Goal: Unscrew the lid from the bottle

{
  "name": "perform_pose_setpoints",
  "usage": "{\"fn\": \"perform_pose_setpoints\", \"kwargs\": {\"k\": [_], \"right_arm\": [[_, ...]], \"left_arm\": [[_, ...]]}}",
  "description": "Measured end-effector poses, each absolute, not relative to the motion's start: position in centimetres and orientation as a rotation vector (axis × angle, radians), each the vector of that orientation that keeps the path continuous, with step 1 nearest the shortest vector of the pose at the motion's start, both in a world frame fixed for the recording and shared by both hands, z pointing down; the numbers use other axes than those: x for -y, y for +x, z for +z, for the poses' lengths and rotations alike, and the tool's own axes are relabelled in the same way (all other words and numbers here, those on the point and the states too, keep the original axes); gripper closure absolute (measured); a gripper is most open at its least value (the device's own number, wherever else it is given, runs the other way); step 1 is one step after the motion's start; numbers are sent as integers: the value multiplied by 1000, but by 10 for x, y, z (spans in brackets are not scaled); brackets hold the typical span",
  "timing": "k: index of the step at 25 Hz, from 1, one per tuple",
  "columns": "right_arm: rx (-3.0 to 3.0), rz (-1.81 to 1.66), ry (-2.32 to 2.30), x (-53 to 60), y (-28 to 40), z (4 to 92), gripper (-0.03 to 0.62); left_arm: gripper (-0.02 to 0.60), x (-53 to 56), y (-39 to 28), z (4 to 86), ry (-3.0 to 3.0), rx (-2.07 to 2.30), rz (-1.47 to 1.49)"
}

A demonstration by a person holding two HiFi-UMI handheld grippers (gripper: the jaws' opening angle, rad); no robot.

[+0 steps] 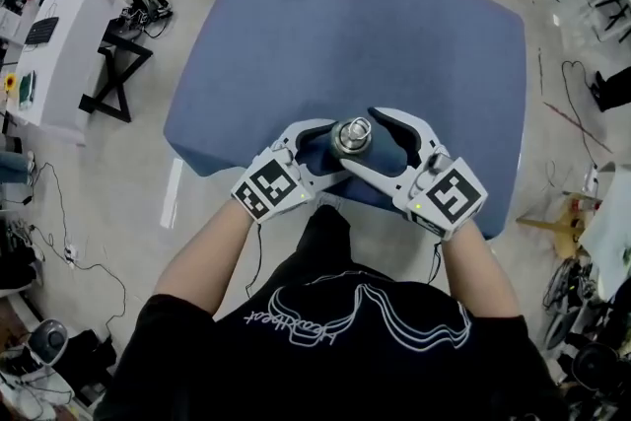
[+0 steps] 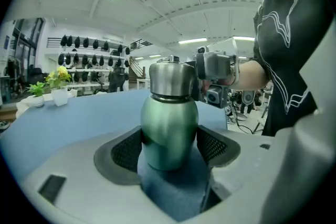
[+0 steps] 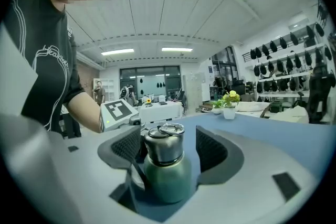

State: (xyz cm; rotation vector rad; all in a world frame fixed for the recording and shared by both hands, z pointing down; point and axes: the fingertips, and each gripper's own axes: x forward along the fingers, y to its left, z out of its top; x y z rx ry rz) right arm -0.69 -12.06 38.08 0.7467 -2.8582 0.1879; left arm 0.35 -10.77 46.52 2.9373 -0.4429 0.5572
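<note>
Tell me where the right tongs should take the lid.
I'd grip the steel lid on its straight cylindrical sides, below the top loop, coming in level from the side. The bottle stands upright, clamped low by the left tongs, so the lid's sides are exposed.

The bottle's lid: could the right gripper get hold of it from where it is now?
Probably yes. The lid sits between the right gripper's open jaws with nothing over it, and the left gripper clamps the bottle lower down, clear of the lid.
</note>
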Motion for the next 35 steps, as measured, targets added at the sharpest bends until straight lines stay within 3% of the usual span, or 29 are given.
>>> {"fn": "perform_pose_setpoints", "kwargs": {"k": [16, 20, 35], "right_arm": [[2718, 180, 1072, 117, -9, 392, 310], [2714, 164, 1068, 115, -11, 392, 336], [2731, 138, 953, 113, -12, 393, 339]], "left_arm": [[265, 105, 6, 466, 2812, 879, 465], [265, 105, 5, 466, 2806, 899, 467], [265, 104, 5, 467, 2831, 823, 493]]}}
